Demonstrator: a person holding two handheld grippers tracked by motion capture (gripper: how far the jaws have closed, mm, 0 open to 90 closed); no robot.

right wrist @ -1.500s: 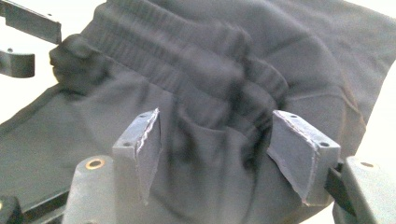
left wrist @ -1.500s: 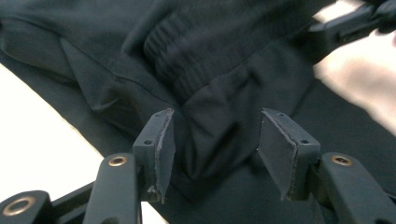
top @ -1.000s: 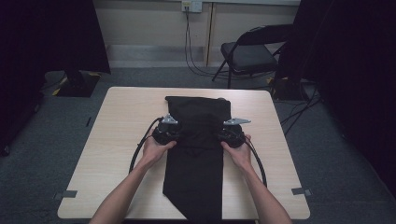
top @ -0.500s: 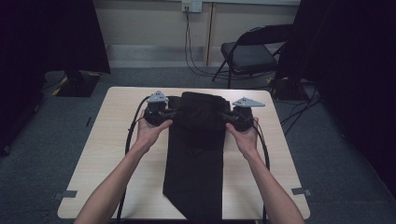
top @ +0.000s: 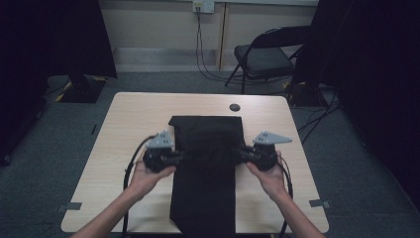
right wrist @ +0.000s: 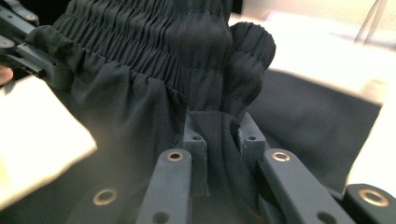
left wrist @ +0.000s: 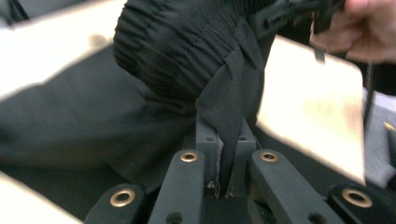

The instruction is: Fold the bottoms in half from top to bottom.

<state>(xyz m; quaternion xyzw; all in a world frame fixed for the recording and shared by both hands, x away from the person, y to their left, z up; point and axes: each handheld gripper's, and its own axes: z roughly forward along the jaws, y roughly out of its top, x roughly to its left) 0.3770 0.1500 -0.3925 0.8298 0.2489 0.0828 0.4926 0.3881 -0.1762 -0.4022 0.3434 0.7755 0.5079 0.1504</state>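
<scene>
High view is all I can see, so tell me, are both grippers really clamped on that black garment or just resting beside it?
Observer: The left gripper is clamped: its view shows a fold of the black garment pinched between the two jaws.
Operator: And the right one?
Observer: The right gripper has a thicker bunch of cloth between its jaws, and they are closed on it.
Operator: Which part of the garment is that?
Observer: The gathered elastic waistband; it runs ribbed across the right gripper view, just beyond the jaws.
</scene>
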